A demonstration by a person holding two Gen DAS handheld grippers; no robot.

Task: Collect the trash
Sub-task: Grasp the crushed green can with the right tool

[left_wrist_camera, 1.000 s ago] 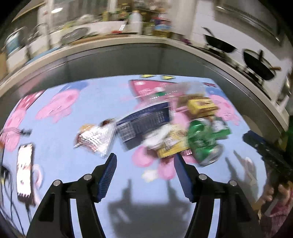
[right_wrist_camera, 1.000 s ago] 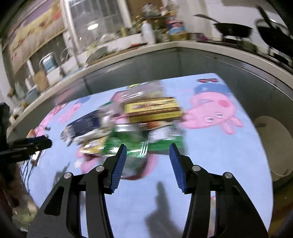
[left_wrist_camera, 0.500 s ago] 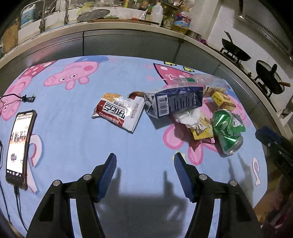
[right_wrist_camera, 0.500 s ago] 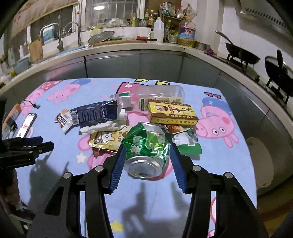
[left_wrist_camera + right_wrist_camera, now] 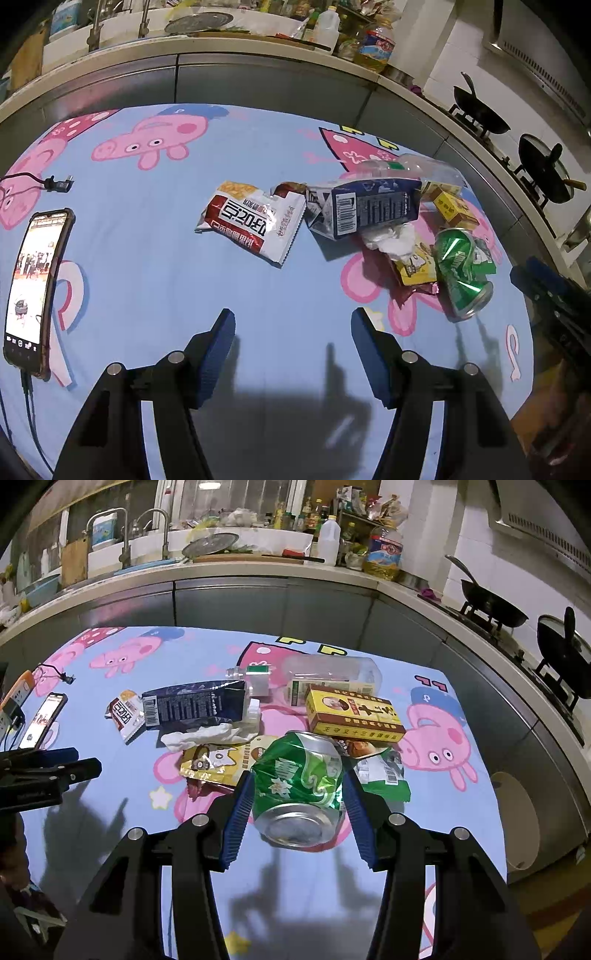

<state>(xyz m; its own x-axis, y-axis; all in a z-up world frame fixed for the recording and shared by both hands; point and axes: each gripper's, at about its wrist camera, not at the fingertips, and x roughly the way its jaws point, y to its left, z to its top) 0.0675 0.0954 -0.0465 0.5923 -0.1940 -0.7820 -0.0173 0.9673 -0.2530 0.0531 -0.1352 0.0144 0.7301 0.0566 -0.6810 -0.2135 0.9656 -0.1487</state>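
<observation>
From the left, my first worry is the phone (image 5: 35,291) on its cable near the left edge of the bench (image 5: 258,147): if my left tongs (image 5: 291,350) swing that way, they could drag it off. Those tongs hang released over bare cloth near the front edge, with nothing between the pads. The nearest trash for them is the snack wrapper (image 5: 251,225), lying flat in the middle; I judge a flat foil bag will slide under the pads rather than lift.

Further right, my right tongs (image 5: 299,805) straddle the crushed green can (image 5: 299,786), which lies on its side at the front of the trash pile, towards the right edge. The pads sit just beside its flanks, and I cannot tell whether they already press on it. A dented can may roll or squirt forward as I squeeze, knocking the yellow box (image 5: 352,716) or the clear bottle (image 5: 325,675) behind it. It also overlaps a yellow packet (image 5: 214,762), which could drag along.

A second ago both views were smeared with motion and the can sat beyond the right pads; now both are sharp and the can lies between them.
</observation>
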